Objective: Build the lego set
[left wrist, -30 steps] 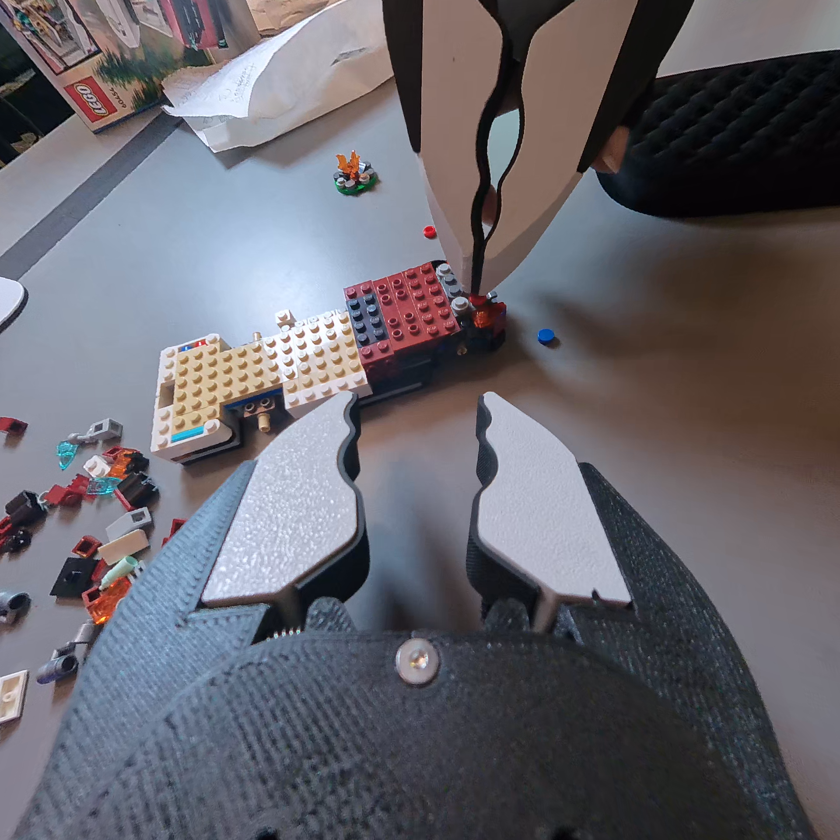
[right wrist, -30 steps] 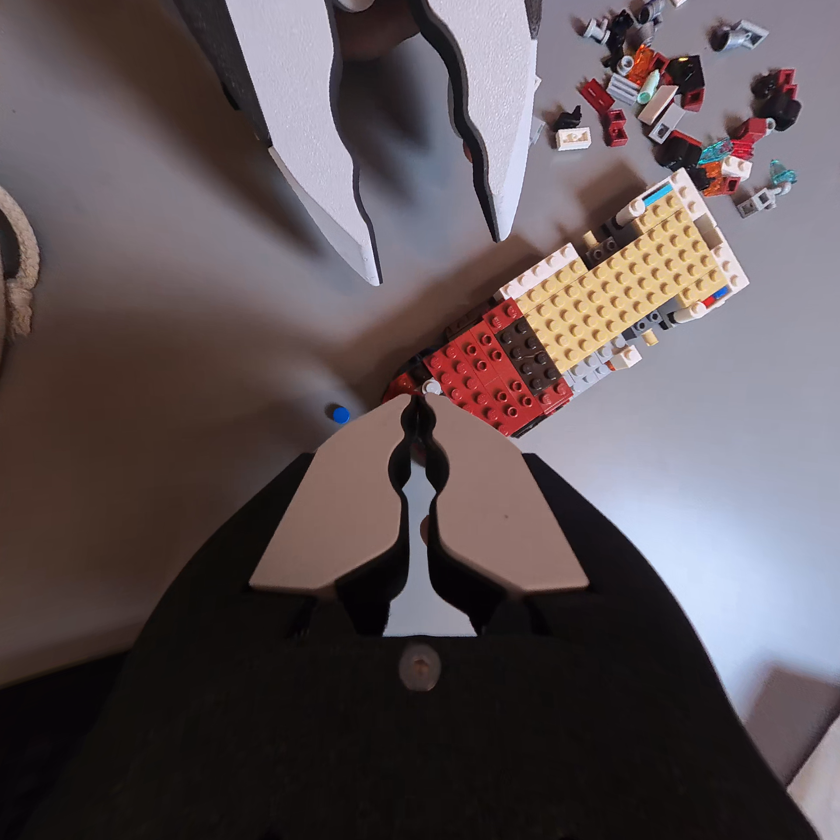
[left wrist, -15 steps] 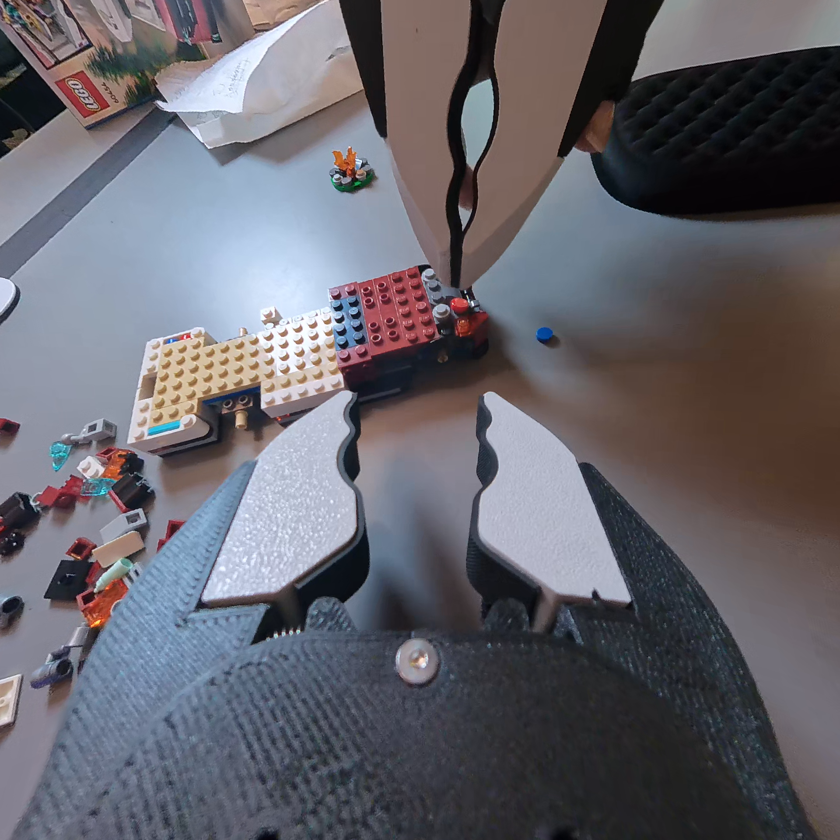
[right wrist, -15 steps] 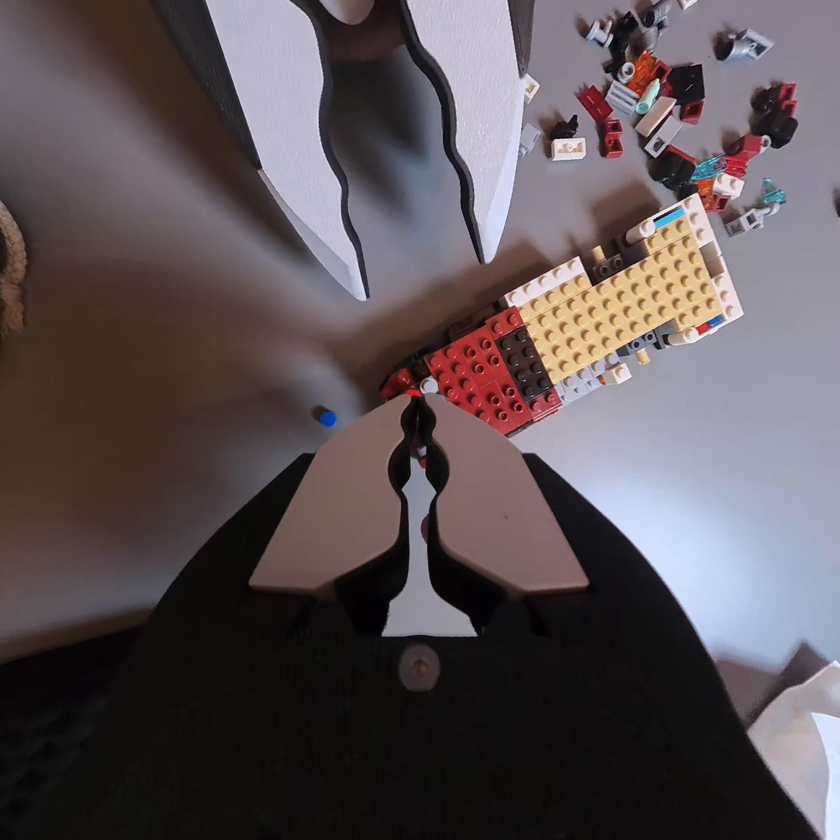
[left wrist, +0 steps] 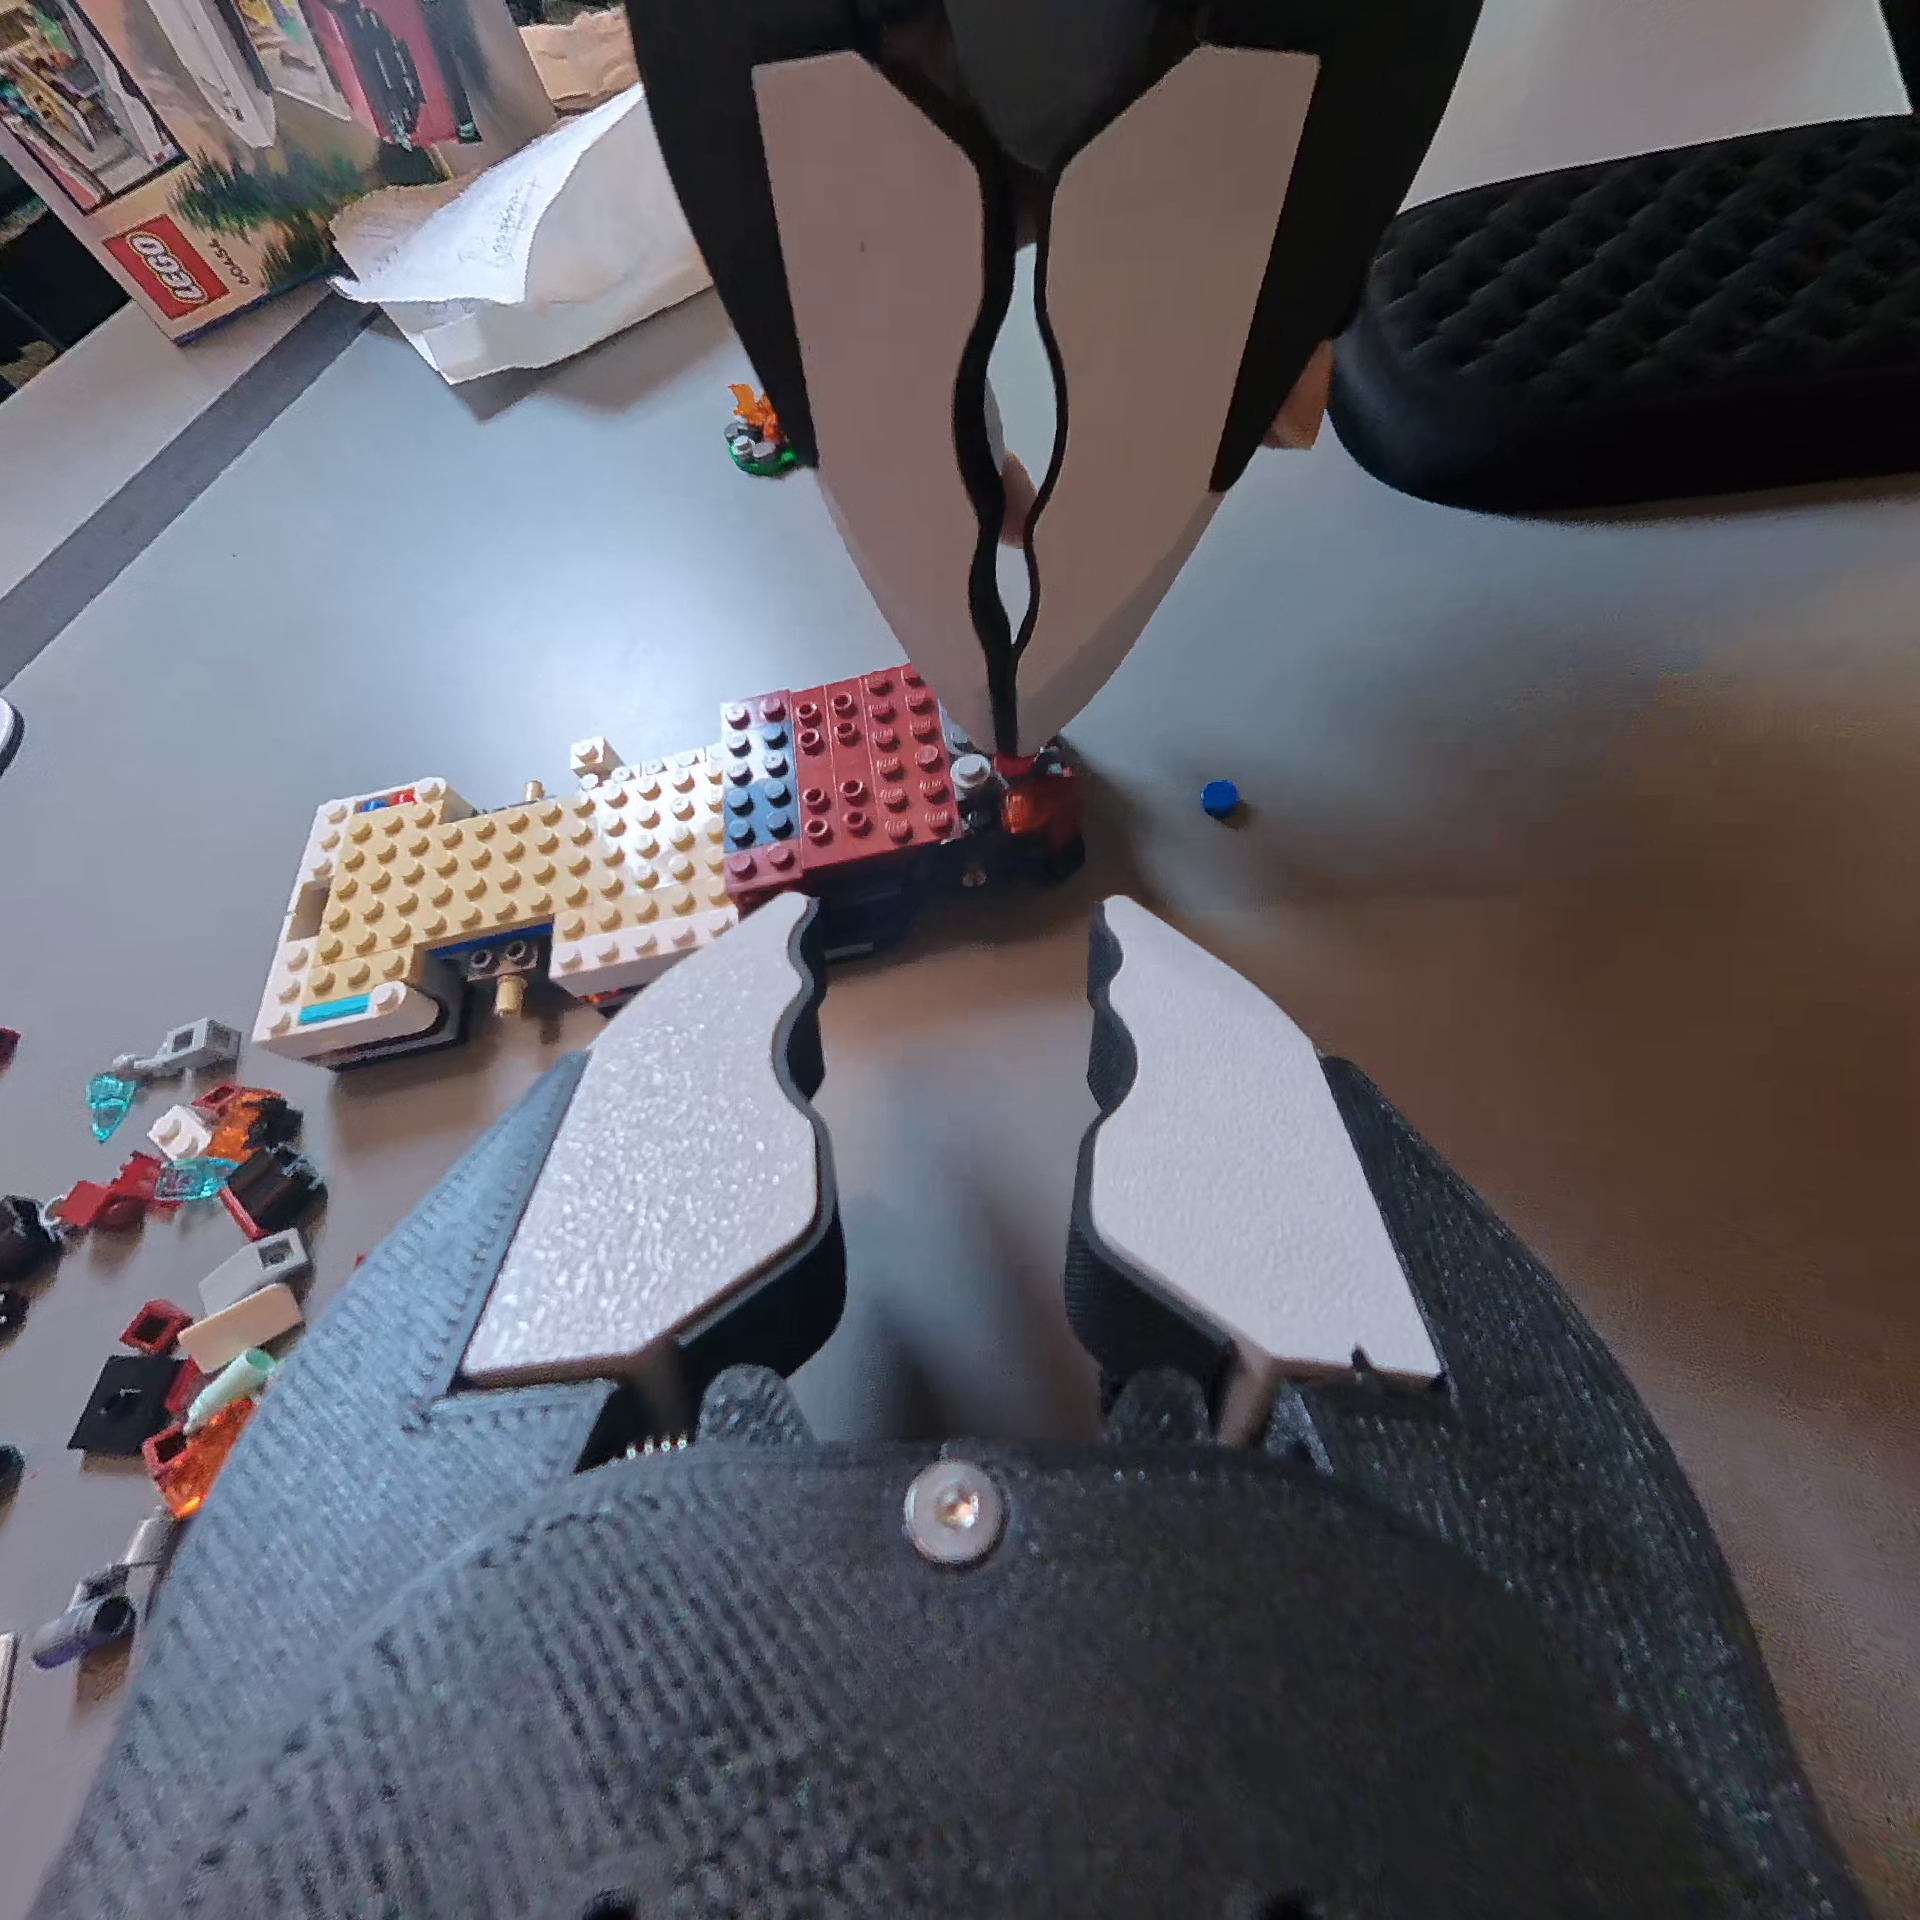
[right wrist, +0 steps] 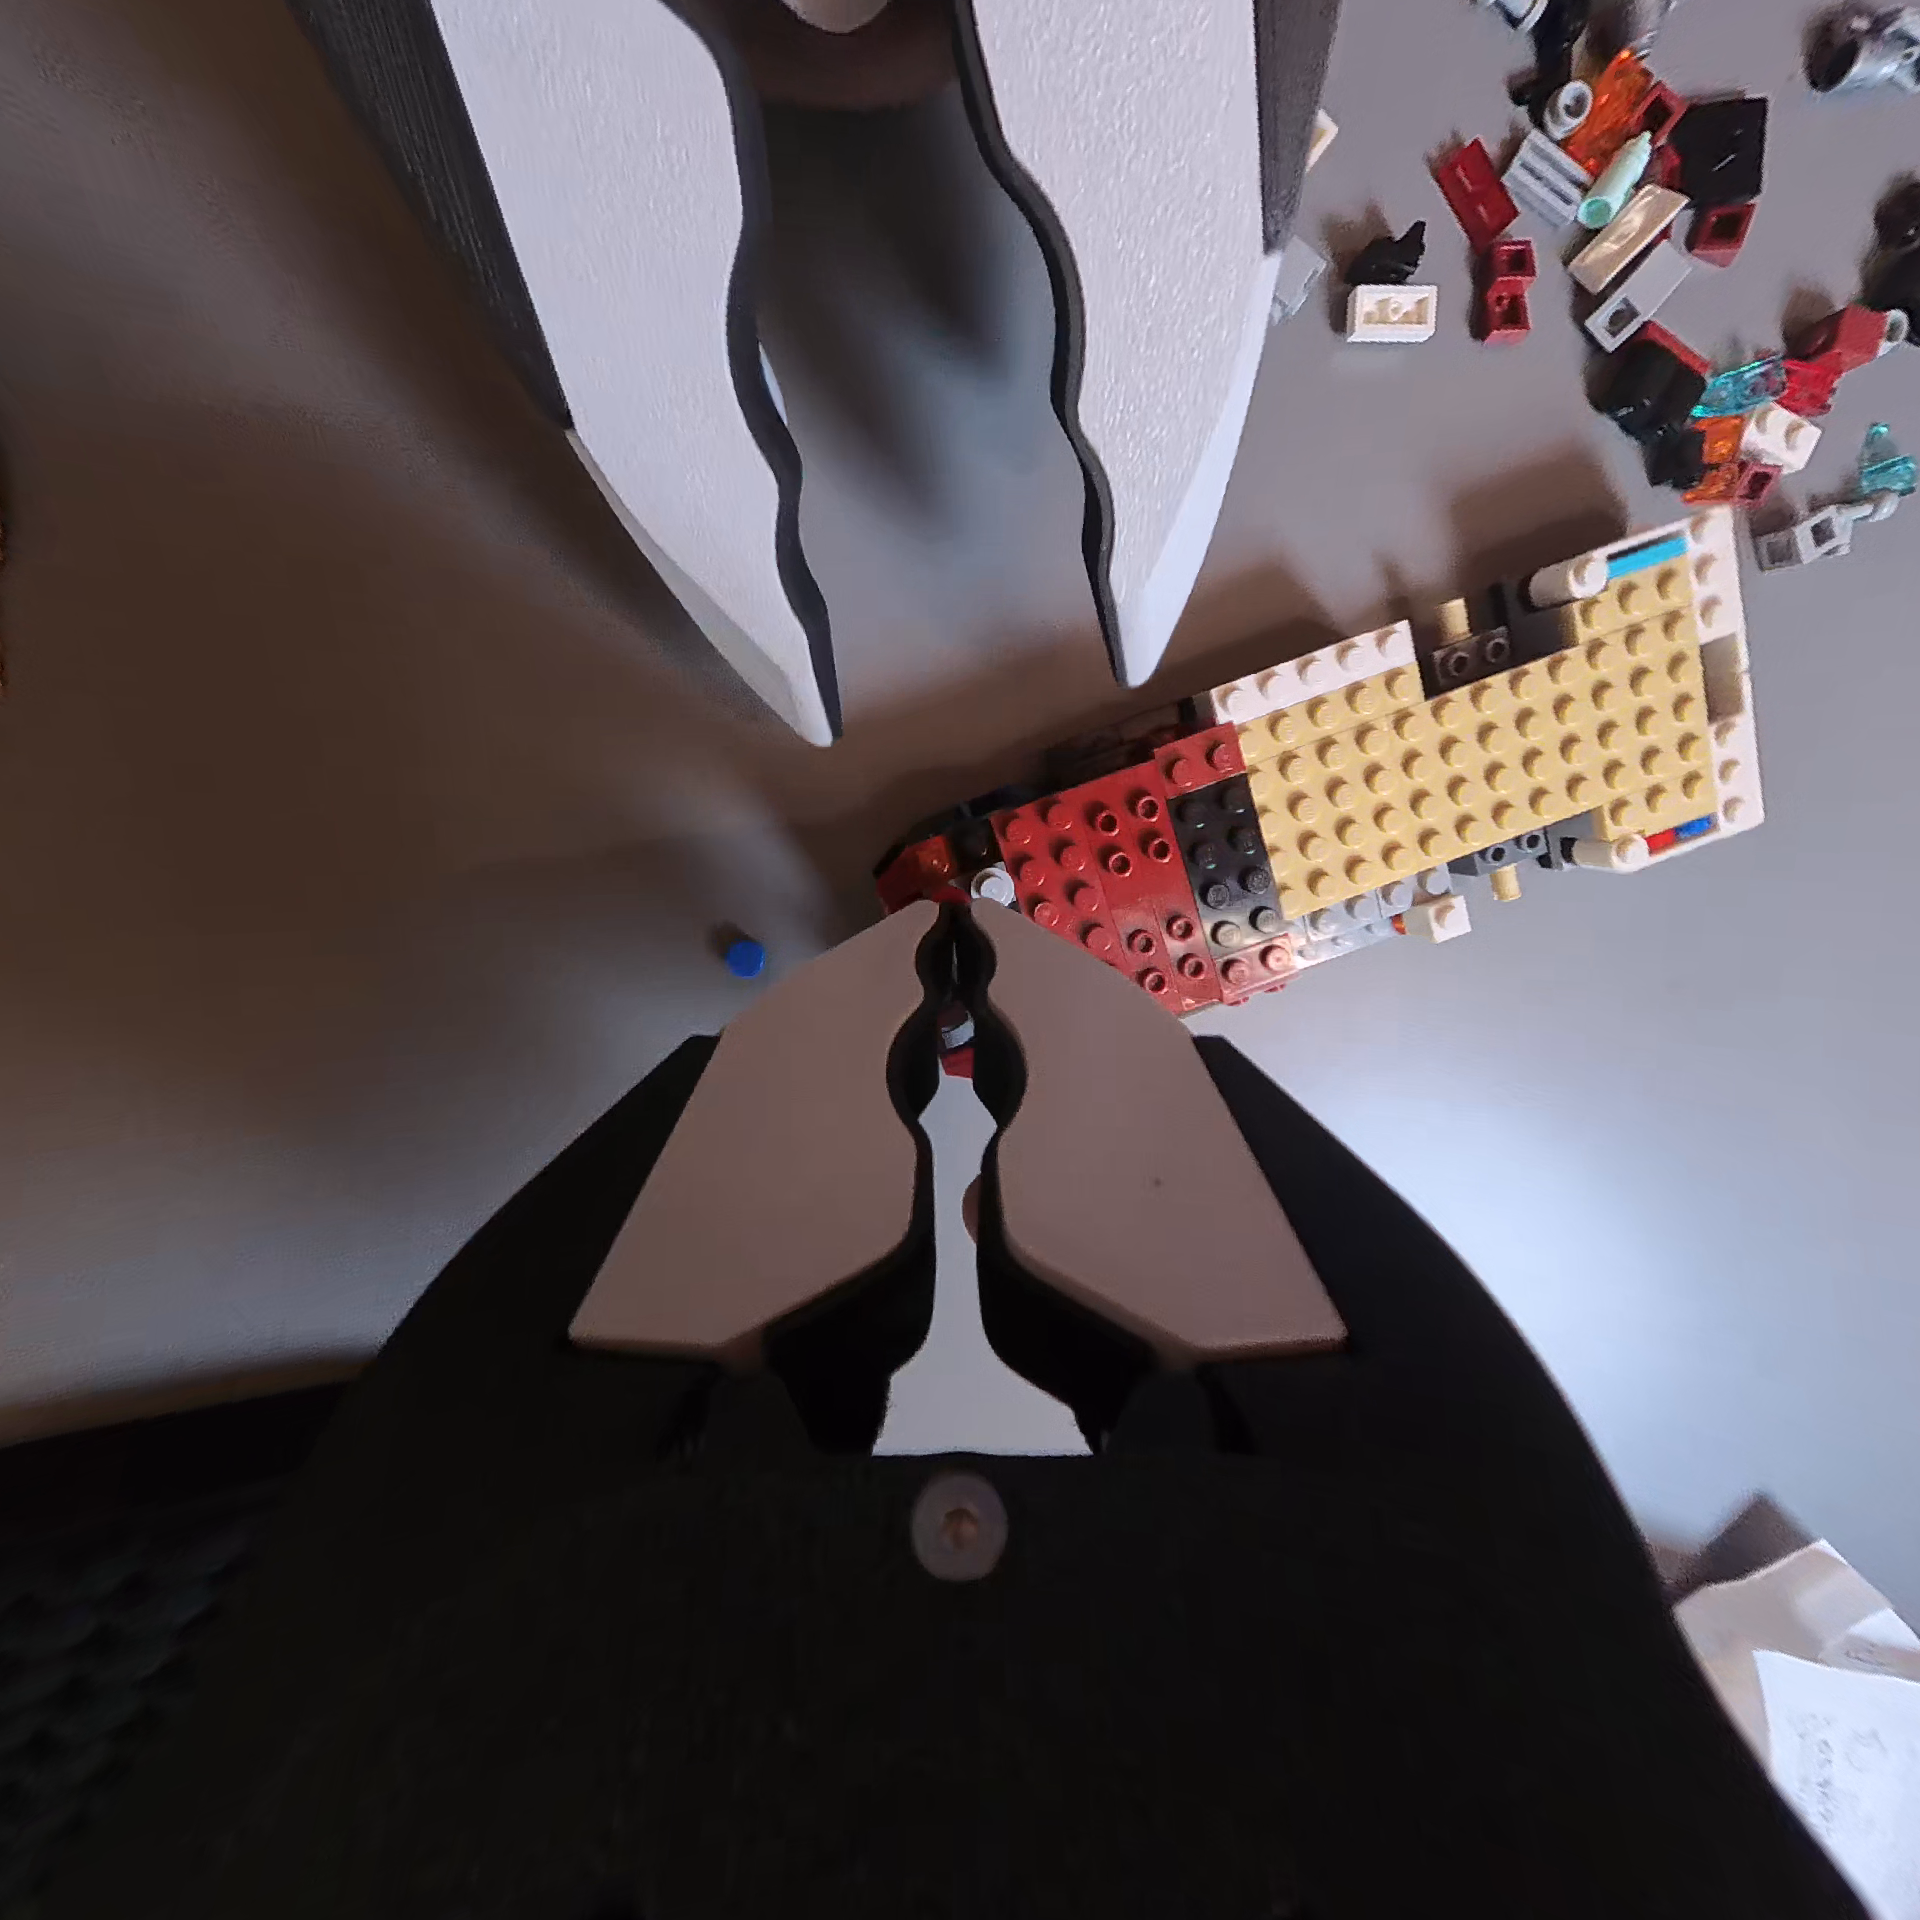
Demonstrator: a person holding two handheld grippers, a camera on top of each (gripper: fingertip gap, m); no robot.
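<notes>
The grey table [left wrist: 1455,644] has a smooth matte top and carries everything here. On it lies a long, flat brick model [left wrist: 623,862], studded on top: a tan and white plastic stretch at one end, a dark blue strip, then dark red plates toward the other end, where small grey round studs and a translucent orange piece sit on a black underside. The left tool [left wrist: 951,935], with pale textured finger plates on a ribbed black printed body, hovers low over the table just beside the model's near edge; its fingers stand well apart and released, with only bare table between them. The right tool [left wrist: 1013,743] comes down steeply from above, its wavy black pads clenched together at the tips, which pinch a small red piece [left wrist: 1013,767] at the model's dark red end, just beside a grey round stud [left wrist: 969,771]. A picture-printed cardboard box [left wrist: 208,156] stands at the far corner, a crumpled white paper bag [left wrist: 540,239] beside it. A black quilted cushion [left wrist: 1662,312] lies across the far side. A scatter of loose bricks [left wrist: 177,1247] in red, black, white, orange and clear blue lies near the model's tan end. A little orange-and-green piece [left wrist: 758,436] sits apart, and a tiny blue round stud [left wrist: 1218,798] lies alone near the red end.
</notes>
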